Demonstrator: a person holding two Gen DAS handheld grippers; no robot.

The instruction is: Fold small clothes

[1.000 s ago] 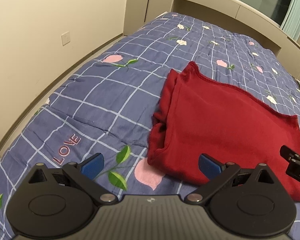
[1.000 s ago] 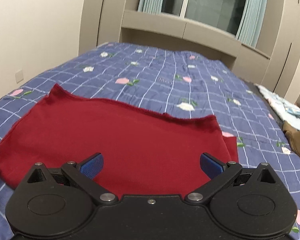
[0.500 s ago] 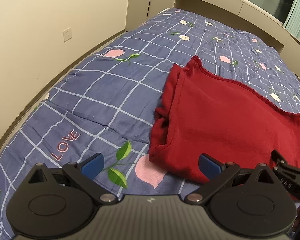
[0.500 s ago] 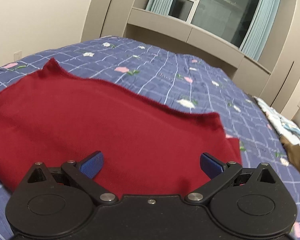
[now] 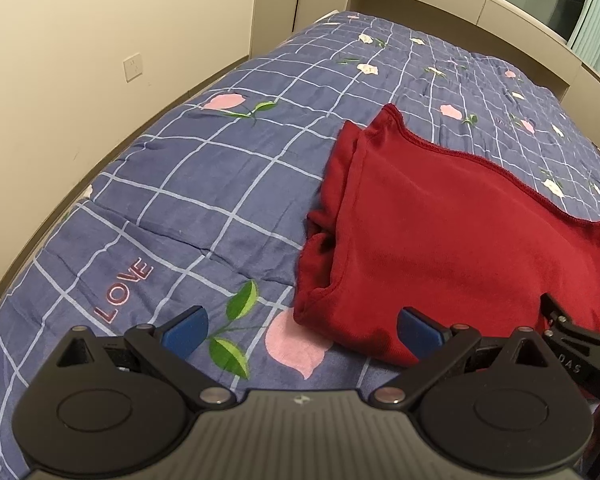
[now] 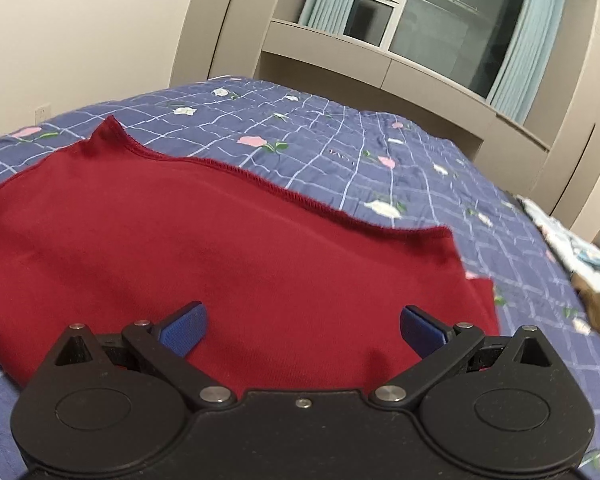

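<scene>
A dark red garment [image 5: 452, 224] lies folded on the blue checked bedspread [image 5: 204, 184], its layered left edge bunched and its hemmed far edge wavy. My left gripper [image 5: 302, 330] is open above the garment's near left corner, with nothing between its blue pads. In the right wrist view the same red garment [image 6: 220, 248] fills the foreground. My right gripper [image 6: 303, 326] hovers open over the garment's near edge, holding nothing. The right gripper's black body [image 5: 576, 356] shows at the right edge of the left wrist view.
The bed meets a beige wall [image 5: 80, 60] on the left, with a socket [image 5: 133, 67]. A beige headboard shelf [image 6: 380, 68] and a curtained window [image 6: 440, 16] lie beyond. Light and brown clothes [image 6: 580, 256] are piled at the bed's right edge.
Both grippers have stayed open. The right gripper has come lower and closer over the red garment and tilted up. The left view has shifted slightly, with the right gripper now lower beside it.
</scene>
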